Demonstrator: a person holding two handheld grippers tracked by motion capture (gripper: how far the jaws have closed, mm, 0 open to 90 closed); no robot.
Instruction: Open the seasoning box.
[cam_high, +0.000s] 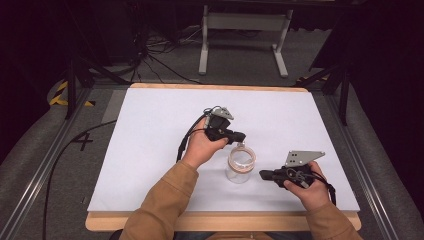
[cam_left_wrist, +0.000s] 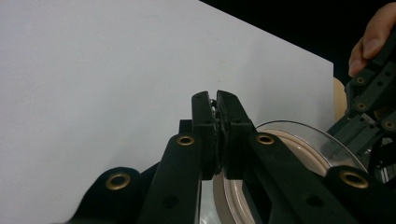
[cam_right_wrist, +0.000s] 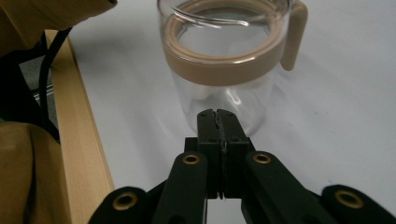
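Observation:
A clear glass jar (cam_high: 239, 166) with a tan band round its rim and a tan tab on one side stands upright on the white table top (cam_high: 150, 150). My left gripper (cam_high: 240, 135) hovers just behind the jar's rim, jaws shut with nothing between them. In the left gripper view, the left gripper (cam_left_wrist: 216, 100) points across the table with the jar's rim (cam_left_wrist: 303, 140) low at the right. My right gripper (cam_high: 263, 174) lies just right of the jar, shut and empty. From the right gripper view, the right gripper (cam_right_wrist: 217, 115) aims at the jar (cam_right_wrist: 229, 60), close to its lower wall.
The table's wooden front edge (cam_high: 220, 220) runs along the person's side, also seen in the right gripper view as the wooden edge (cam_right_wrist: 79, 135). Tan sleeves (cam_high: 160, 205) reach in from below. Behind the table stand a white metal frame (cam_high: 245, 35) and floor cables (cam_high: 150, 55).

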